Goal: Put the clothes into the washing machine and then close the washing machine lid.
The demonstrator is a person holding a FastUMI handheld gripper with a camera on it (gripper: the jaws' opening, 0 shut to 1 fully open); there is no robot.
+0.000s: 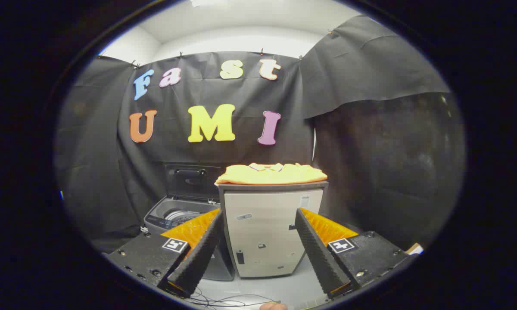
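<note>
1. Yellow-orange cloth marks the goal of this step: one folded garment (270,173) lies flat on top of a pale cabinet (270,232), well beyond the fingers and higher than their tips.

2. Left of the cabinet and touching its side or nearly so, one top-loading washing machine (179,215) stands with its lid (192,180) raised upright against the wall, the drum mouth open and partly hidden behind the left finger.

3. Centre, the gripper (258,249) is held released, its two fingers spread wide with nothing between them but the cabinet front far ahead.

4. Judged from this, the step in hand is the reach for the garment. It would be done well by lifting the fingers to the level of the cabinet top, coming in square to the near edge, and pinching through several folds so the whole piece lifts together.

5. A shallow pinch would likely drag out a single layer and let the rest trail.

6. Count, left to right: one washing machine, one lid, one cabinet, one garment, two fingers; loose cables (224,299) lie on the floor just below the fingers.
</note>
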